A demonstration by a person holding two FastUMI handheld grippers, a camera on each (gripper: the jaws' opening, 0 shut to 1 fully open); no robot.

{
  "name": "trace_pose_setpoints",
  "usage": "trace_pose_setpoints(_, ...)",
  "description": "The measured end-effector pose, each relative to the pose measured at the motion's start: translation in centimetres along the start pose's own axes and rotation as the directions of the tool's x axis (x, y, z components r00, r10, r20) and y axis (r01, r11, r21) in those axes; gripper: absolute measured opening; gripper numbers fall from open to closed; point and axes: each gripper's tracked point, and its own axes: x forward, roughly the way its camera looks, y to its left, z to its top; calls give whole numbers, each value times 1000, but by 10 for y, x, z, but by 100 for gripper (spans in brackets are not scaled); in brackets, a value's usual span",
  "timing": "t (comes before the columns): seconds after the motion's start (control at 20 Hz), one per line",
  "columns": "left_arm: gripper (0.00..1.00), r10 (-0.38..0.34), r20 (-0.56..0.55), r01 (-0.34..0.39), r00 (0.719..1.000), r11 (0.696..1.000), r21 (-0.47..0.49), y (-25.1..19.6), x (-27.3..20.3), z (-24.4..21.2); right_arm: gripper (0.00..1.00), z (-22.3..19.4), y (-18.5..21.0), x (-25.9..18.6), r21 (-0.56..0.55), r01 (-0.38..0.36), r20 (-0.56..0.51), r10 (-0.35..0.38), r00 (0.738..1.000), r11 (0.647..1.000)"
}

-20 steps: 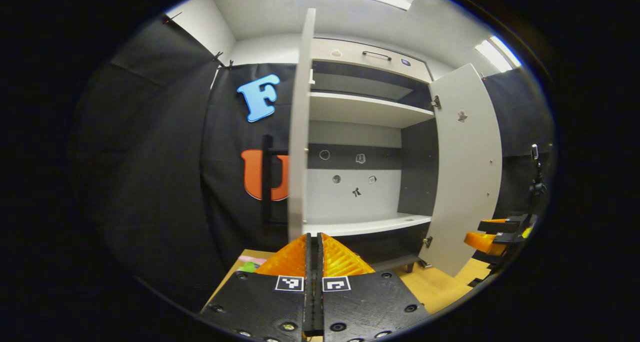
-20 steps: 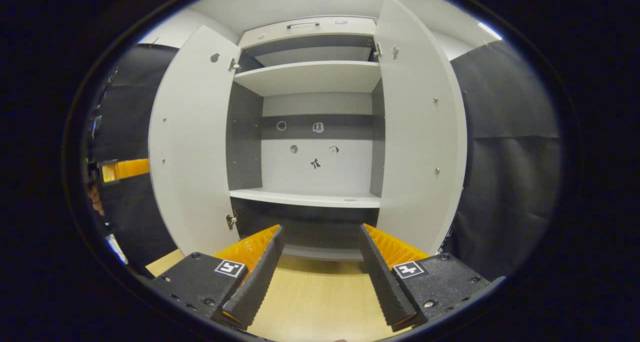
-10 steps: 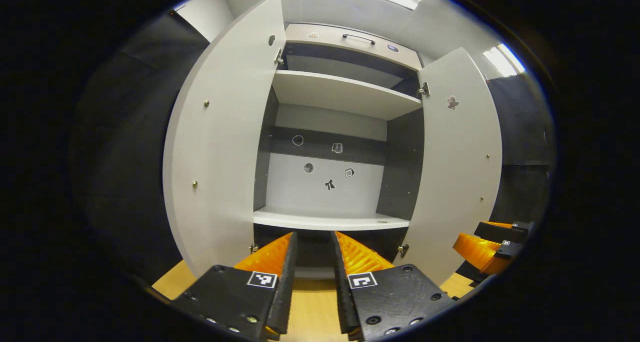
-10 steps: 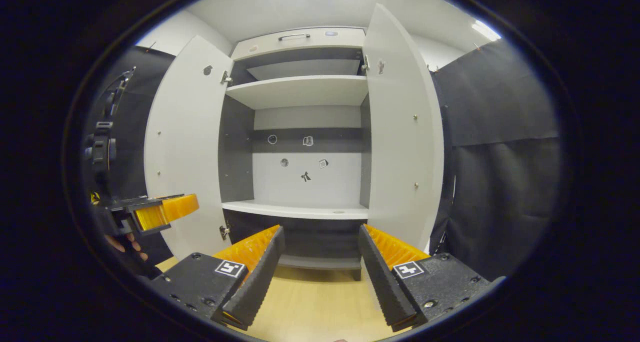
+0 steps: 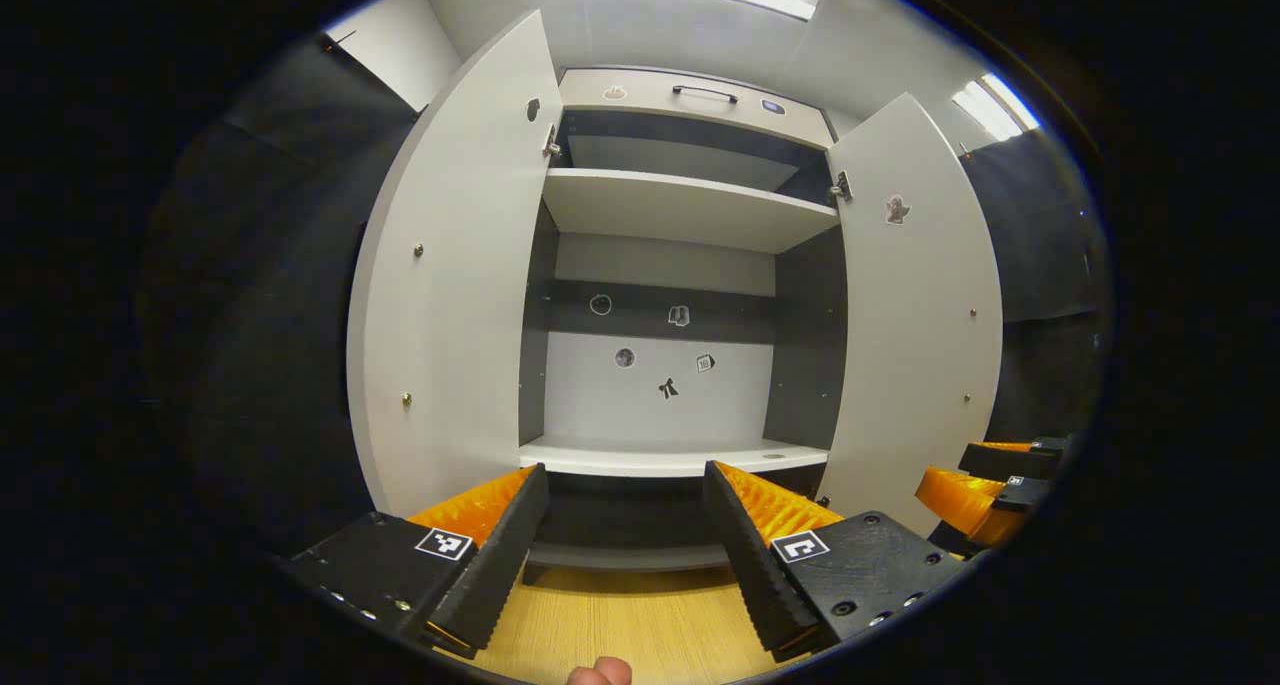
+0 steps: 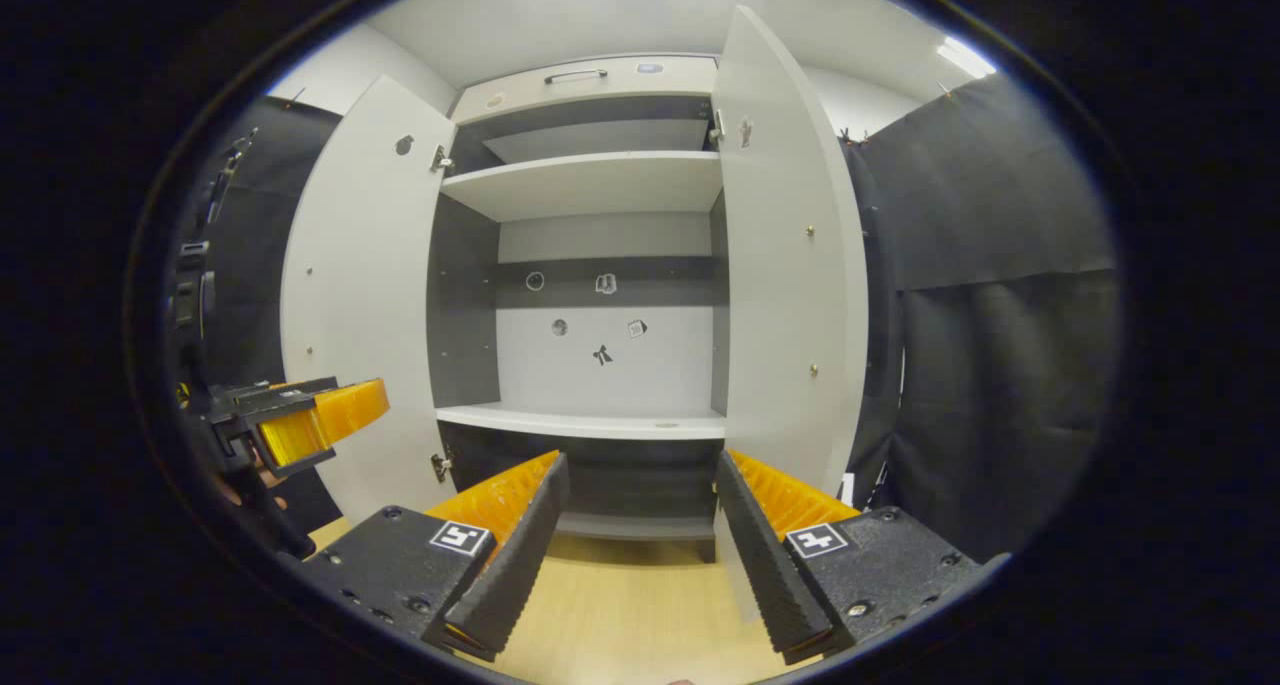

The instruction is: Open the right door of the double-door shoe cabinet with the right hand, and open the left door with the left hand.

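The white double-door shoe cabinet stands with both doors swung wide. In the left gripper view its left door (image 5: 450, 285) and right door (image 5: 920, 305) flank bare shelves (image 5: 680, 205). My left gripper (image 5: 626, 470) is open, a short way in front of the cabinet's base and touching nothing. My right gripper (image 6: 641, 460) is also open and holds nothing, facing the same shelves between the left door (image 6: 360, 305) and right door (image 6: 790, 285). Each gripper shows at the edge of the other's view: the right gripper (image 5: 975, 495) and the left gripper (image 6: 300, 420).
A drawer with a dark handle (image 5: 705, 92) tops the cabinet. Small stickers dot the back panel (image 5: 660, 365). A light wood floor (image 5: 620, 615) lies under both grippers. Black cloth walls stand to either side. A person's fingertip (image 5: 598, 673) peeks in at the bottom edge.
My left gripper went from shut at the left door's edge to wide open and turned to face the cabinet. The left door now stands wide. The right gripper barely shifted.
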Motion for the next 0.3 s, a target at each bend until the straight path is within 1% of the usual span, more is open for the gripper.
trace_pose_setpoints(0.15,93,5,1,-5,1000,1000,0,0,-2,1,93,2,4,-3,30,-11,4,11,1000,999)
trace_pose_setpoints(0.3,93,14,3,-14,1000,999,30,2,-5,4,93,9,0,-7,29,-3,26,2,1000,1000)
